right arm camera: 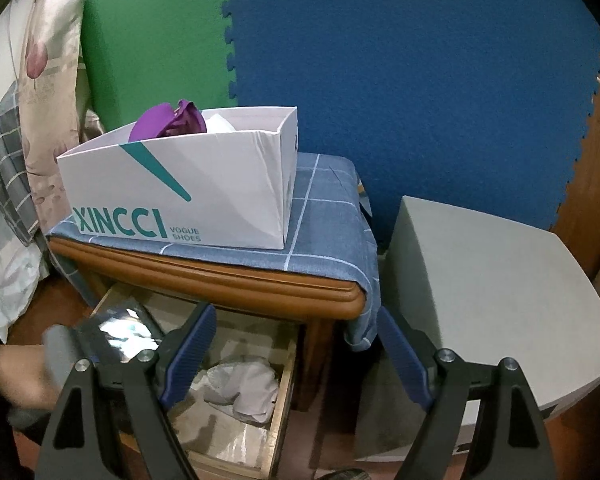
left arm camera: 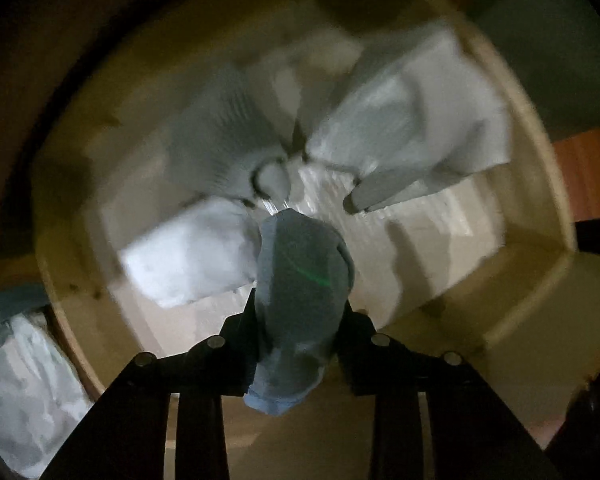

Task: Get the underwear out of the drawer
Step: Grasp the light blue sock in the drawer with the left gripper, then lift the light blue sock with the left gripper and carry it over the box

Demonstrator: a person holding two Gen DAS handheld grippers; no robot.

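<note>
Left gripper (left arm camera: 300, 320) points down into the open drawer (left arm camera: 540, 160); its fingers (left arm camera: 240, 344) are pinched on a blue-grey piece of underwear (left arm camera: 304, 280). The picture is dim and smeared, so I judge the grip from the cloth bunched between the two black fingers. The garment stands up through the gap, its top above the tips and its lower hem hanging behind them towards the camera.

Pale folded garments (left arm camera: 188, 256) lie on the drawer floor just beside it, one touching or nearly so; I cannot tell which.

To do the lift well I'd keep the pinch firm and rise straight up, watching that no neighbouring cloth trails along, and clear the drawer rim before swinging away.

Right gripper (right arm camera: 292, 356) hangs with fingers (right arm camera: 192, 356) spread and empty above the drawer's front. The shoe box (right arm camera: 204, 192) on the nightstand (right arm camera: 236, 280) looks the likely drop place.
</note>
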